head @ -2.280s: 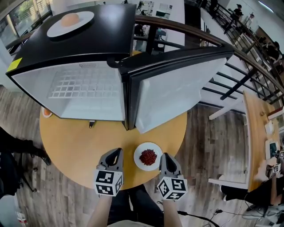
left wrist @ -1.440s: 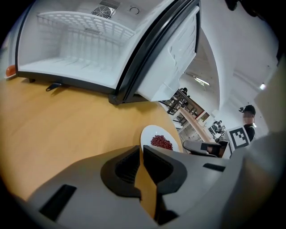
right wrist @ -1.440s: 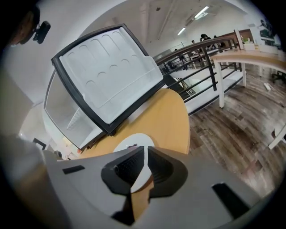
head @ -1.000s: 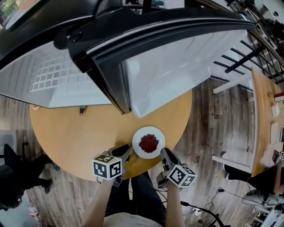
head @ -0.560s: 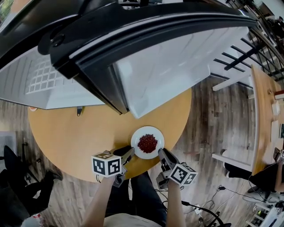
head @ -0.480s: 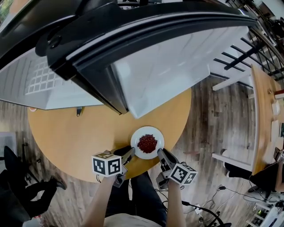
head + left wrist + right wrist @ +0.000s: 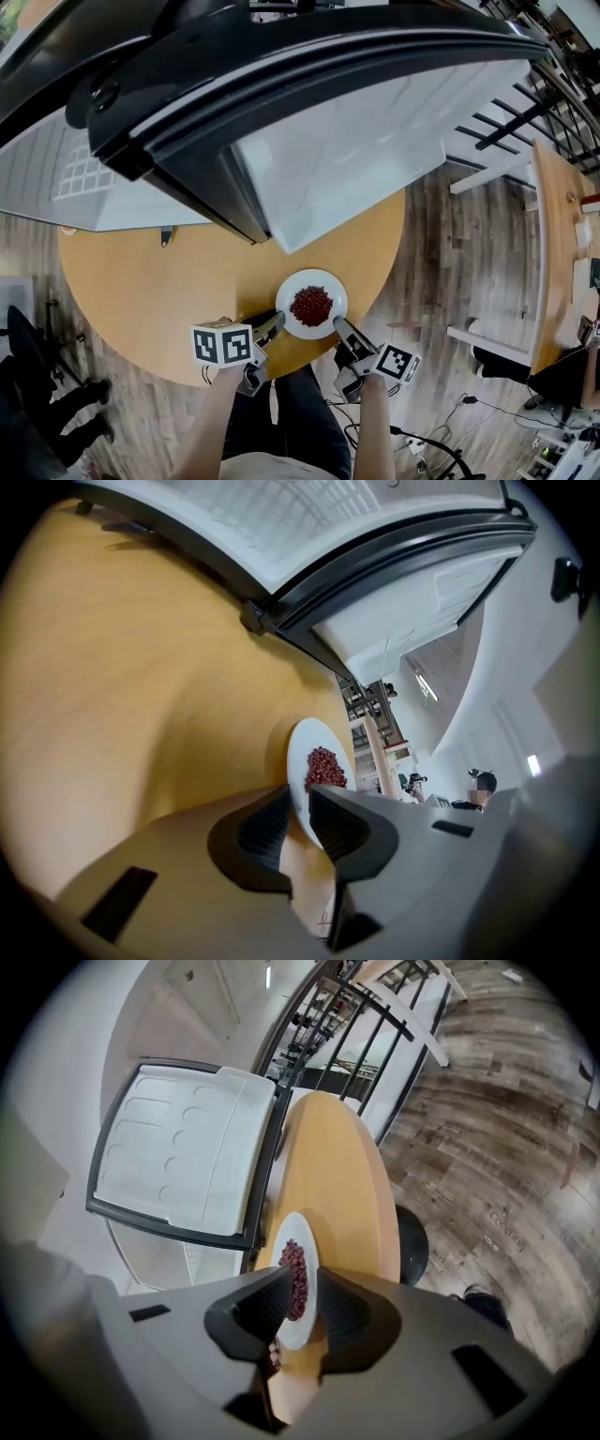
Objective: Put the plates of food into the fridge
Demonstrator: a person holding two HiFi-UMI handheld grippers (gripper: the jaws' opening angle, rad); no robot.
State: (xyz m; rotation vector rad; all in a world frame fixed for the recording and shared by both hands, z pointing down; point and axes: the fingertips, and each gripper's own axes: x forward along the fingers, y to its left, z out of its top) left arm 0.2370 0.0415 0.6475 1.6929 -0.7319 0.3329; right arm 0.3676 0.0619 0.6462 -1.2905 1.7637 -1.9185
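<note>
A white plate [image 7: 311, 303] with a heap of red food stands near the front edge of the round wooden table [image 7: 141, 291]. My left gripper [image 7: 273, 322] lies on its side at the plate's left rim, and my right gripper [image 7: 339, 327] at its right rim. In the left gripper view the plate [image 7: 305, 747] reaches in between the jaws of the left gripper [image 7: 298, 803], with table showing beside one pad. The right gripper [image 7: 305, 1288] straddles the plate [image 7: 302, 1227] too; its jaws have just been opening.
A black fridge [image 7: 281, 56] stands on the table's far side, its door [image 7: 375, 131] swung open towards the plate and its white inside [image 7: 75, 173] showing at the left. A small dark object [image 7: 165, 235] lies on the table. Another table [image 7: 553, 234] is at the right.
Both grippers have rolled onto their sides and closed in on the plate's rim from left and right. The plate has stayed where it was.
</note>
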